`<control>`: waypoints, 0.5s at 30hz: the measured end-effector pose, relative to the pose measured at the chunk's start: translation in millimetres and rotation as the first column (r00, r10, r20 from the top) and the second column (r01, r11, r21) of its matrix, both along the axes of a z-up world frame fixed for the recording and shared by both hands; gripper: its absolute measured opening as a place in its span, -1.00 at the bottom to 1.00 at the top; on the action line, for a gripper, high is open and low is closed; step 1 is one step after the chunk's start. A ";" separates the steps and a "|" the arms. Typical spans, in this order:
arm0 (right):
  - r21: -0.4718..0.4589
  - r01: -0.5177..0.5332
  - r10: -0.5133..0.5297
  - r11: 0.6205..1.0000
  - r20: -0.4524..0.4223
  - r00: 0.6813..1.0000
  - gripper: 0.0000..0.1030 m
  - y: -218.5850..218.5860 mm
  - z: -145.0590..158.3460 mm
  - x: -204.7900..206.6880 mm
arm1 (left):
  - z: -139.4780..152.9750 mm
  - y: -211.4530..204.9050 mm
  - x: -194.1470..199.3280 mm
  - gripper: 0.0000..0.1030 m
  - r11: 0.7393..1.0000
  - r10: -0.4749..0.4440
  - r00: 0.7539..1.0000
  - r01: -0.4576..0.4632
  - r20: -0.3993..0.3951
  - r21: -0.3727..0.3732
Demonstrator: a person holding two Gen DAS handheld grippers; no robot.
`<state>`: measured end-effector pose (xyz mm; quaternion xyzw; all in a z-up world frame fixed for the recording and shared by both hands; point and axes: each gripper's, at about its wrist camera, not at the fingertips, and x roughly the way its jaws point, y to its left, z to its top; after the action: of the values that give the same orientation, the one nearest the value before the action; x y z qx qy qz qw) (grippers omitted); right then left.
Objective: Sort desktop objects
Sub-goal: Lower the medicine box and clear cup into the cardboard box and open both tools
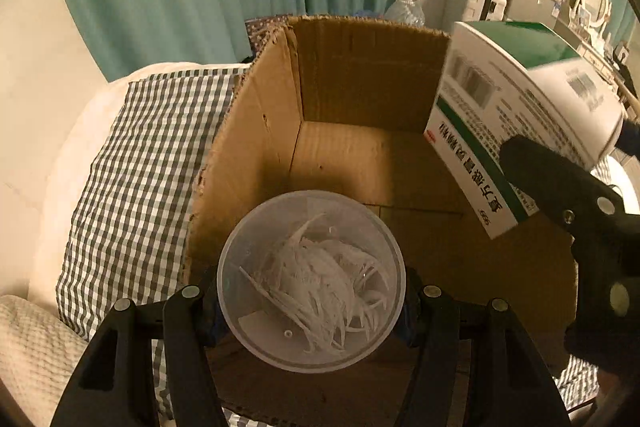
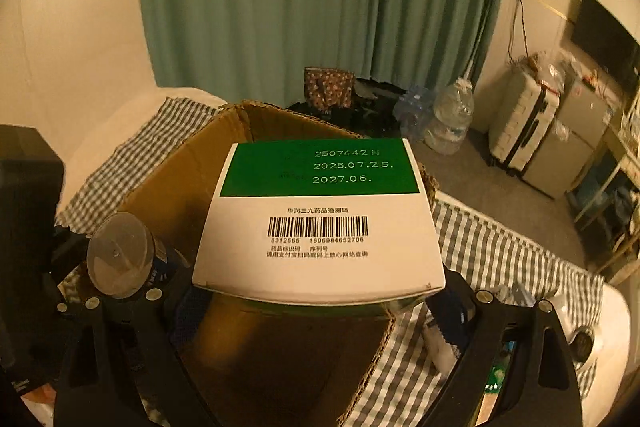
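My left gripper (image 1: 311, 293) is shut on a clear round plastic tub (image 1: 311, 281) holding several thin white sticks, one finger on each side of it. The tub hangs over the near part of an open brown cardboard box (image 1: 360, 87), whose floor looks bare. My right gripper (image 2: 316, 291) is shut on a white and green medicine carton (image 2: 320, 219) with a barcode and printed dates. In the left wrist view that carton (image 1: 520, 115) is tilted above the cardboard box's right wall. In the right wrist view the tub (image 2: 120, 255) shows at the left, over the box (image 2: 180, 187).
The box rests on grey-checked bedding (image 1: 140, 167) beside a white blanket (image 1: 32, 347). A green curtain (image 2: 320, 7) hangs behind. Large water bottles (image 2: 452, 119), a suitcase (image 2: 524, 123) and a wall screen (image 2: 604, 35) stand at the right.
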<state>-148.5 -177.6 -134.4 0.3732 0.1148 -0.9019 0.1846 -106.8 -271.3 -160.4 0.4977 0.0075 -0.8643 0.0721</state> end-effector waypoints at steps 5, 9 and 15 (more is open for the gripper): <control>0.000 -0.025 0.025 1.000 -0.009 1.000 0.82 -8.0 -0.5 -0.5 | 15.0 1.7 3.3 0.32 1.000 -0.001 1.000 0.000 -0.028 -0.023; 0.018 -0.034 0.034 0.999 -0.028 0.999 0.83 -7.7 6.8 2.7 | 33.8 3.7 7.2 0.42 0.998 -0.007 0.998 0.004 -0.058 -0.058; -0.030 -0.008 0.005 1.000 -0.094 0.996 0.84 6.9 39.0 17.8 | 64.7 10.5 21.4 0.56 0.997 -0.010 0.993 0.002 -0.114 -0.072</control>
<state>-130.7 -170.7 -95.4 0.3270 0.1110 -0.9195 0.1877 -85.4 -260.7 -95.7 0.4445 -0.0209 -0.8913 0.0867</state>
